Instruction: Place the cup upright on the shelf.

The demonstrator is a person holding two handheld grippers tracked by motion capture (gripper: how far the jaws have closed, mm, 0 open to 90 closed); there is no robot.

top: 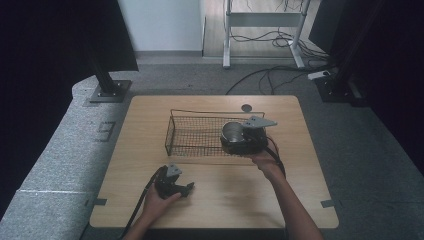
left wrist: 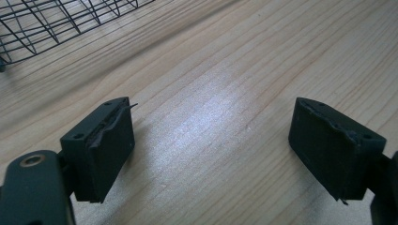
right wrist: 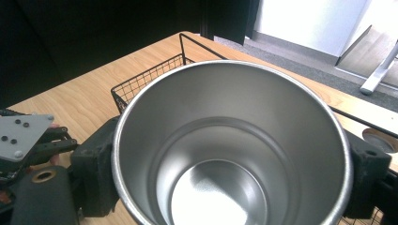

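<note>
An empty steel cup (top: 231,133) stands upright at the right end of a black wire basket (top: 200,111). My right gripper (top: 234,139) is shut on the cup, its jaws pressing the wall from both sides. In the right gripper view the cup (right wrist: 230,154) sits between the jaws, with the basket (right wrist: 145,79) behind it. I cannot tell whether the cup rests on the basket floor. My left gripper (top: 188,188) lies low over the table's front left, open and holding nothing. In the left gripper view bare wood lies between its jaws (left wrist: 211,145), and the basket's corner (left wrist: 56,18) shows at top left.
The wooden table (top: 225,195) has a round grommet (top: 246,107) behind the basket. Beyond the far edge are a desk frame (top: 227,45), floor cables (top: 270,75) and dark stands (top: 107,87) on both sides.
</note>
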